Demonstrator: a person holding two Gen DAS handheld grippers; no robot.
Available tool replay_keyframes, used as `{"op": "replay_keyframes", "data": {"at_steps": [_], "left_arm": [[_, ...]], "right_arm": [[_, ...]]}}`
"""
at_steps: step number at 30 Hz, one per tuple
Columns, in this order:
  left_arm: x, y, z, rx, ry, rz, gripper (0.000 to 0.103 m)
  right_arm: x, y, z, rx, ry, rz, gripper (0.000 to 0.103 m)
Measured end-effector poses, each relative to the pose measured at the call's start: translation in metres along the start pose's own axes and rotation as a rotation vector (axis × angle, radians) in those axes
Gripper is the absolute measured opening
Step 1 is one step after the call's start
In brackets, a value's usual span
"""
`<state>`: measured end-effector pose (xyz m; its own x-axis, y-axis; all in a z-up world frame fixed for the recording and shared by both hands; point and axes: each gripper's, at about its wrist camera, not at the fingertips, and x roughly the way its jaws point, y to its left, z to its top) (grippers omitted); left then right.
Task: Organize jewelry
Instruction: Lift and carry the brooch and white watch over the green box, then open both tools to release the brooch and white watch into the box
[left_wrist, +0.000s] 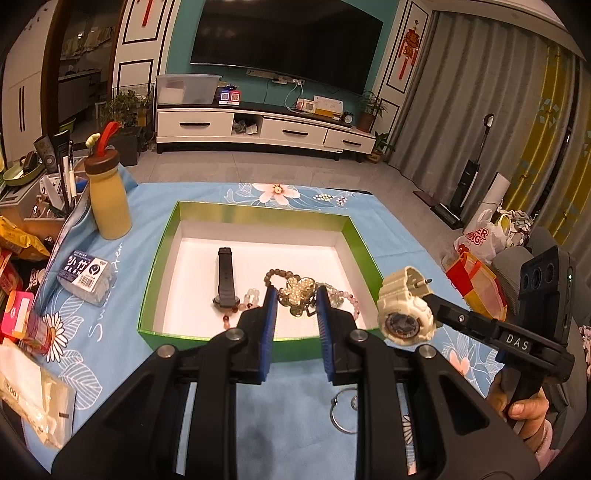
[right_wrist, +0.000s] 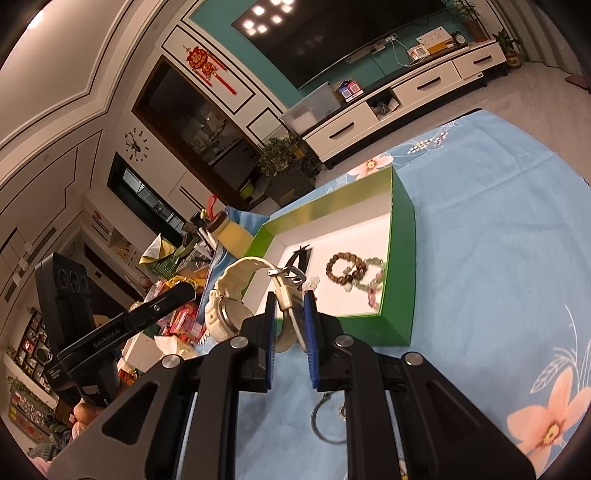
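My bench (left_wrist: 207, 398) wears a blue flowered cloth, and the green-walled box (left_wrist: 157, 266) with its white floor sits in the middle of it, ahead of both my hands. Inside lie a black watch (left_wrist: 226, 277), its strap running away from me, a brown bead bracelet (right_wrist: 345, 268), a pink-and-green bead bracelet (right_wrist: 373, 282) and a rhinestone flower clip (left_wrist: 297, 293).

The cream watch (left_wrist: 405, 308) hangs in the air off the box's near right corner, my right gripper (right_wrist: 290, 317) clenched on its strap. Its case dangles to the left of those fingers, with the buckle end arching up and over toward the box. So the box floor lies forward and slightly left of that hand, which is the nearer one for the drop. My left gripper (left_wrist: 295, 314) hovers over the box's near wall, fingers narrowly parted with nothing between them; the clip only shows through the gap.

A metal ring (left_wrist: 343, 413) still lies on the cloth under my hands.

Readable writing: "DAS" on the right gripper's body, "GenRobot.AI" on the left's, "小竹" on a small pack (left_wrist: 85, 273) left of the box, and part of a Burger King bag (left_wrist: 478, 236) at right.
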<state>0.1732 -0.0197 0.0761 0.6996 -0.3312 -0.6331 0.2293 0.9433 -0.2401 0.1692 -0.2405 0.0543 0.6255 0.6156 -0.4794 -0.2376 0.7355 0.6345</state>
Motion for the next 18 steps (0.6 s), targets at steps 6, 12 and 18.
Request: {"op": "replay_keyframes", "data": {"at_steps": [6, 12, 18], "left_arm": [[0.014, 0.003, 0.011, 0.000, 0.008, -0.001, 0.021], [0.027, 0.007, 0.016, -0.005, 0.023, -0.003, 0.021], [0.041, 0.012, 0.020, -0.023, 0.044, -0.003, 0.021]], "right_arm": [[0.010, -0.003, 0.014, -0.003, -0.016, -0.011, 0.014], [0.020, -0.002, 0.020, -0.012, -0.011, -0.025, 0.014], [0.028, -0.005, 0.027, -0.022, 0.001, -0.039, 0.014]]}}
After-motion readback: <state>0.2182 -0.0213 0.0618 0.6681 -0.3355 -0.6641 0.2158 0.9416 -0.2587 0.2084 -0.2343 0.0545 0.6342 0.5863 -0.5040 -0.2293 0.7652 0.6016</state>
